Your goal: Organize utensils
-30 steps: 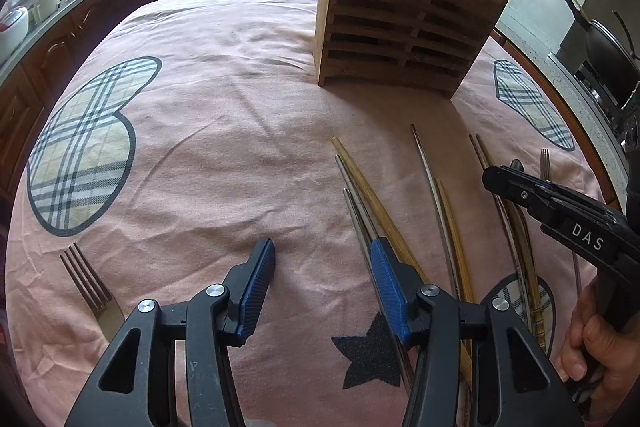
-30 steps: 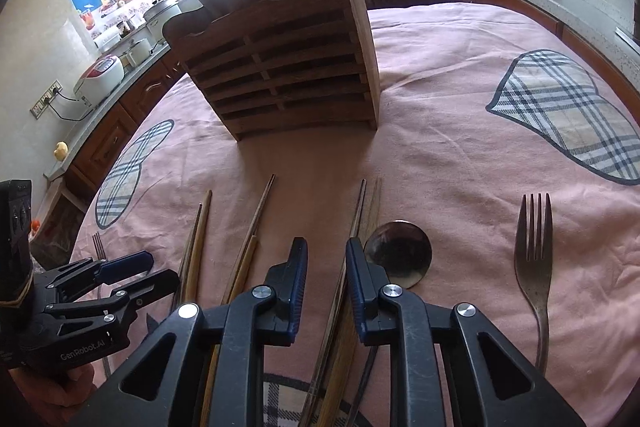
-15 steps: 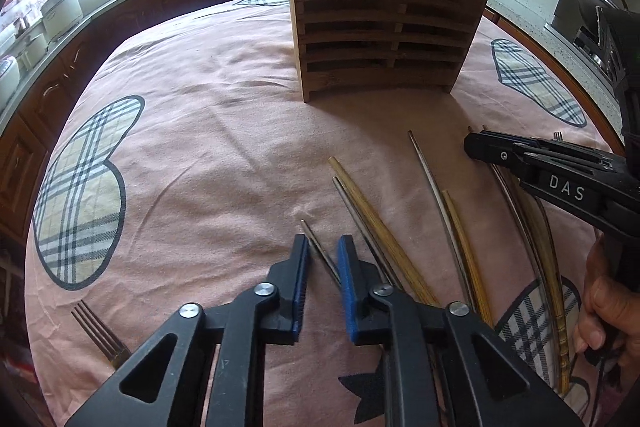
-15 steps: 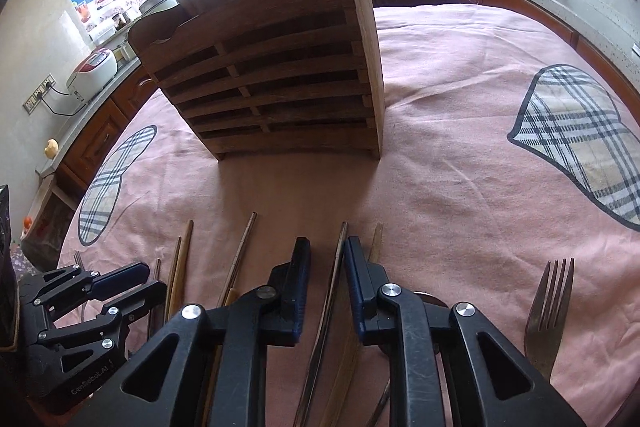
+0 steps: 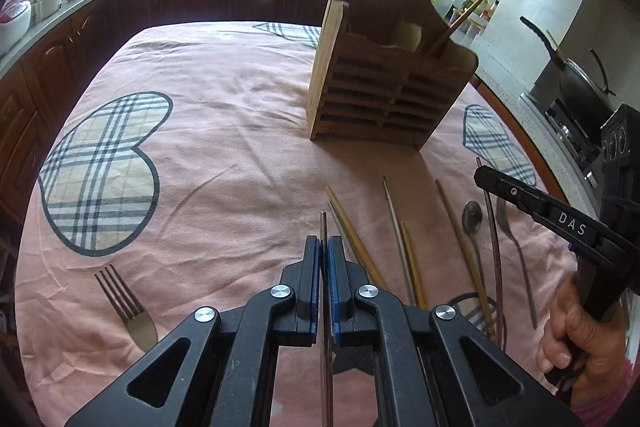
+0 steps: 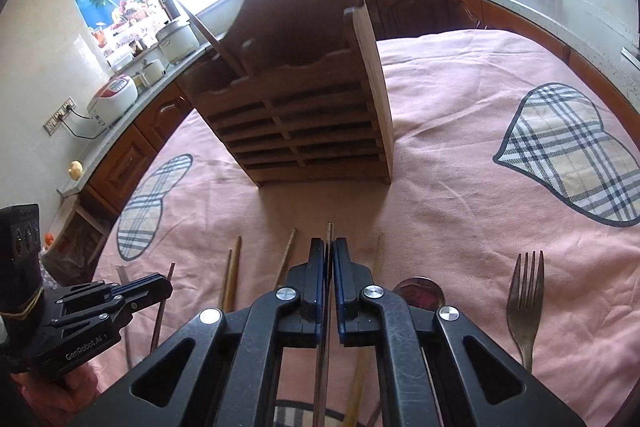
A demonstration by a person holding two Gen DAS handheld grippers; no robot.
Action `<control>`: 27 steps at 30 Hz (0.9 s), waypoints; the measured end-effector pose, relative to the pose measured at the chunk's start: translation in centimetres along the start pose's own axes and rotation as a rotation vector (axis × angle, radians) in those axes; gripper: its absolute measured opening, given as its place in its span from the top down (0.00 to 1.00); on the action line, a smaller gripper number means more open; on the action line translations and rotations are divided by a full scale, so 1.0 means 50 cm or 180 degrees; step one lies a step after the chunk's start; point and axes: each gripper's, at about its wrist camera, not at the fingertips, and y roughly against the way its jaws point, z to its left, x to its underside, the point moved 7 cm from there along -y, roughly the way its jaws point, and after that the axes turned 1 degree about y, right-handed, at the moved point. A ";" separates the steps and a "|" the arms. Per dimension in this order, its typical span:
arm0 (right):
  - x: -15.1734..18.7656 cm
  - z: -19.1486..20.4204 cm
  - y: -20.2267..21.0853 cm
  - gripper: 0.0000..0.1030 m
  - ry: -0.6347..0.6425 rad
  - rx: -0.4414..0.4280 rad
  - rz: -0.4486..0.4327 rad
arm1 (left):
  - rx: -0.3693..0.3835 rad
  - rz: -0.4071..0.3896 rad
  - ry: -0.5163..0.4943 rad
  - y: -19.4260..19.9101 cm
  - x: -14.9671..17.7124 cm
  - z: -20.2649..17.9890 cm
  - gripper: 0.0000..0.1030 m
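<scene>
Two chopsticks are in your grip, one per claw. Your left claw (image 5: 325, 247) is pinched tight on a thin dark chopstick (image 5: 323, 223), whose tip pokes out ahead of the blue pads while its shaft runs back between the arms. Your right claw (image 6: 329, 247) is clamped the same way on another slim chopstick (image 6: 329, 231), its tip just past the pads and pointing toward the wooden utensil holder (image 6: 304, 131).

Most of the other utensils lie loose on the pink cloth (image 5: 224, 131) covering the desk: in the left view, several wooden and metal chopsticks (image 5: 352, 227) fan out beside your left claw, then a spoon (image 5: 472, 217), with a fork (image 5: 516, 247) further right. Another fork (image 5: 124, 303) lies alone on the left side, well apart from the rest. In the right view a fork (image 6: 526, 303) lies to the right of your claw and a spoon bowl (image 6: 420, 293) shows just beside the claw's arm.

That slotted holder stands upright on the cloth beyond the utensils, with a few sticks already leaning out of its top. Your right hand (image 5: 580, 343) shows at the edge of the left view.
</scene>
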 end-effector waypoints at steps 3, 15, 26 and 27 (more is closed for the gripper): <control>-0.014 0.018 0.045 0.96 0.0032 -0.0036 -0.0136 | 0.0068 -0.0117 0.0001 0.053 -0.003 -0.004 0.98; -0.046 0.074 0.183 0.96 0.0167 -0.0078 -0.0579 | 0.0261 -0.0512 -0.0017 0.234 0.013 -0.021 0.98; -0.061 0.098 0.247 0.96 0.0259 -0.0071 -0.0807 | 0.0323 -0.0731 -0.0019 0.313 0.016 -0.017 0.98; -0.064 0.099 0.252 0.96 0.0268 -0.0073 -0.0826 | 0.0326 -0.0748 -0.0023 0.318 0.014 -0.018 0.98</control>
